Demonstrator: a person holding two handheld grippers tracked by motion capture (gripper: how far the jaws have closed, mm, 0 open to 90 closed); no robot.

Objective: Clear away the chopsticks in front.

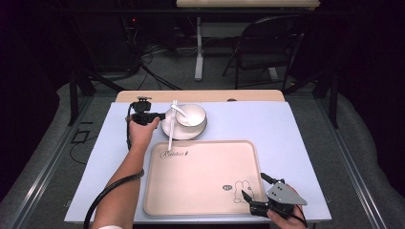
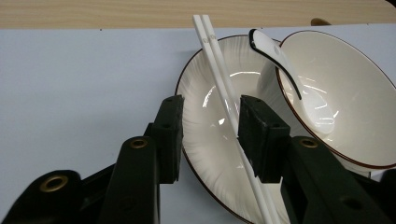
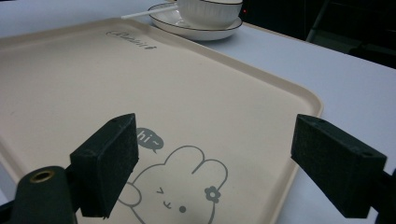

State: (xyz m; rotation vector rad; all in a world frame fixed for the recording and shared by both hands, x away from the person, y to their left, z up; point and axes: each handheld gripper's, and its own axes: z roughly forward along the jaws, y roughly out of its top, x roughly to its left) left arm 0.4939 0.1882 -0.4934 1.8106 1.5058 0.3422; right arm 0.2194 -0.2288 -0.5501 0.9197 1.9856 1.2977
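A pair of white chopsticks [image 1: 171, 125] [image 2: 219, 70] lies across the left rim of a white plate [image 1: 184, 130] [image 2: 205, 98]. On the plate stands a white bowl [image 1: 191, 114] [image 2: 336, 93] with a white spoon [image 1: 177, 109] [image 2: 273, 51] leaning in it. My left gripper [image 1: 161, 116] [image 2: 210, 135] reaches in from the plate's left. The chopsticks run between its jaws, close against the right pad, with a clear gap to the left pad [image 2: 170, 130]. My right gripper [image 1: 252, 184] [image 3: 215, 168] stands wide open over the near right corner of the beige tray [image 1: 200, 176] [image 3: 140, 93], above its rabbit drawing, with nothing between its fingers.
The tray lies on a pale blue table cover [image 1: 286, 133], with a strip of wooden tabletop [image 1: 200, 95] behind the plate. A dark chair [image 1: 262, 47] and table legs stand on the floor beyond. My forearm crosses the cover at the left.
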